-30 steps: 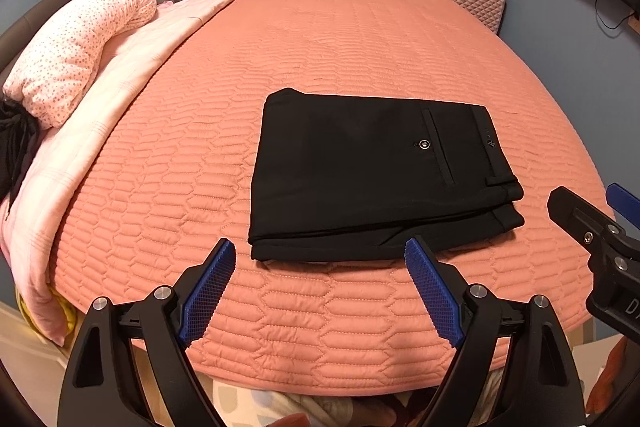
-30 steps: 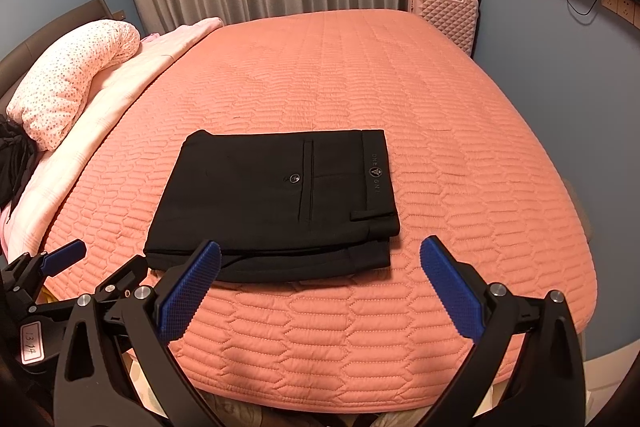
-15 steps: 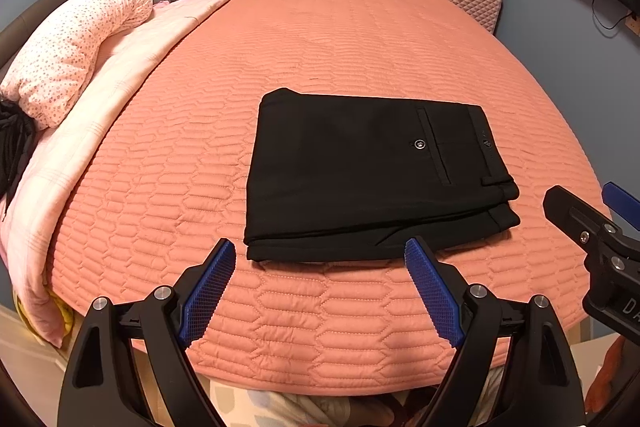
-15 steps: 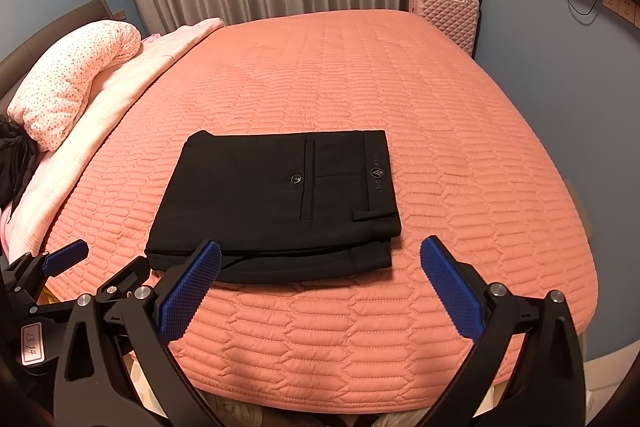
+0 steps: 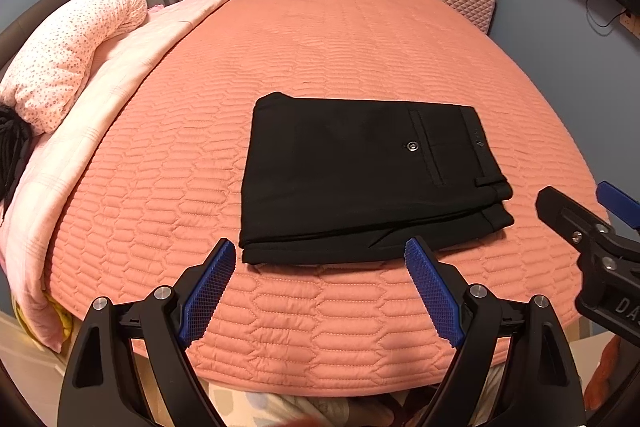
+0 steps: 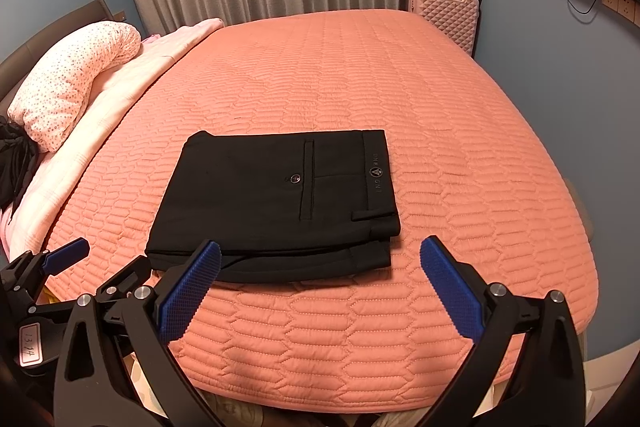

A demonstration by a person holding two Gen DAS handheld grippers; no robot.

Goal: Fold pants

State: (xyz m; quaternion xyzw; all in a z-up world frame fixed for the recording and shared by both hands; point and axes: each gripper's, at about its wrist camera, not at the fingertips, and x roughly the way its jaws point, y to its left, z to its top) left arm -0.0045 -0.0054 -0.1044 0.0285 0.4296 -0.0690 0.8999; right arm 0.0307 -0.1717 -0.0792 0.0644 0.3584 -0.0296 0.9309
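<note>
**Kid:** Where are the pants?

**Me:** The black pants lie flat on the bed, close to its near edge, about halfway along it. They look folded into a neat stack, with the waistband on the right side. I think the folding is done.

**Kid:** Why are your grabbers just sitting there?

**Me:** My left hand-held gripper is wide open and holds nothing. My right hand-held gripper is wide open and empty too. Both hang over the near edge, off the cloth, so nothing gets pulled crooked.
</note>
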